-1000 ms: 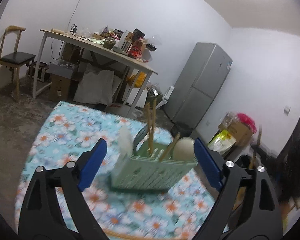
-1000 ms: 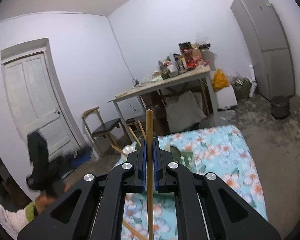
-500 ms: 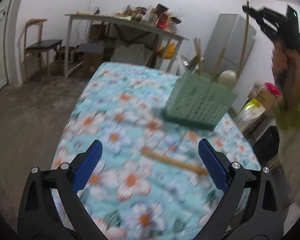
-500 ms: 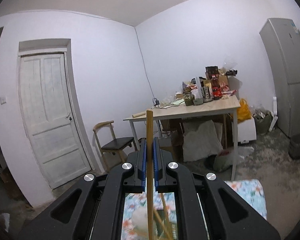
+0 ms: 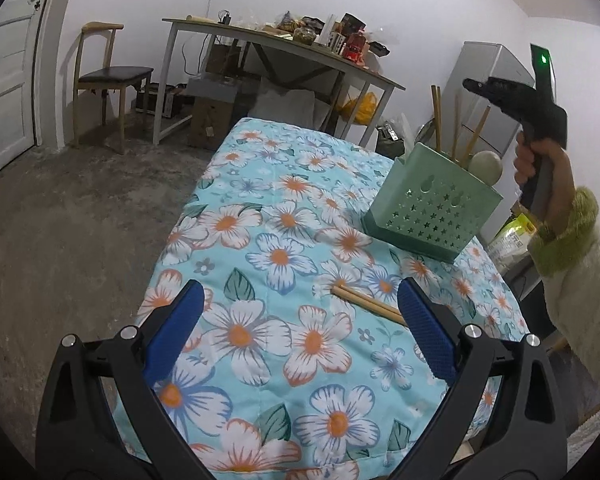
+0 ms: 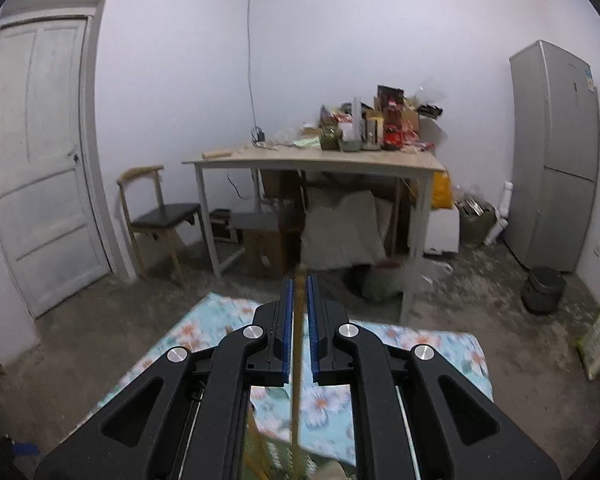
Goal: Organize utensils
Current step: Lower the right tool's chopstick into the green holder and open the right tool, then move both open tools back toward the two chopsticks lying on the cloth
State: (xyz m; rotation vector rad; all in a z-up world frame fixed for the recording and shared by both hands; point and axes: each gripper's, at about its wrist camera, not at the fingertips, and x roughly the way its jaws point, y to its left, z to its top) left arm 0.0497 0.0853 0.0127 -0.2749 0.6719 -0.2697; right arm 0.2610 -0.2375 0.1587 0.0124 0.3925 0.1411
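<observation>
In the left wrist view a green perforated utensil holder (image 5: 432, 208) stands on the flowered tablecloth (image 5: 260, 216), with several chopsticks (image 5: 436, 116) and a pale spoon (image 5: 486, 166) upright in it. Two loose chopsticks (image 5: 364, 302) lie on the cloth just ahead of my left gripper (image 5: 300, 320), which is wide open with nothing between its pads. A hand holds my right gripper (image 5: 470, 85) above the holder. In the right wrist view its jaws (image 6: 299, 284) are opening, and a blurred chopstick (image 6: 297, 360) hangs loose between the parted pads.
A person's green-cuffed sleeve (image 5: 560, 236) is at the right edge. Beyond the bed stand a cluttered table (image 6: 320, 160), a chair (image 6: 160, 212), a grey fridge (image 6: 552, 152) and a white door (image 6: 40, 152). A dark bin (image 6: 544, 288) sits on the bare concrete floor.
My left gripper has dropped toward the cloth and the loose chopsticks. The right gripper's pads have parted and the chopstick has slid down between them; its top end now shows just above the fingertips.
</observation>
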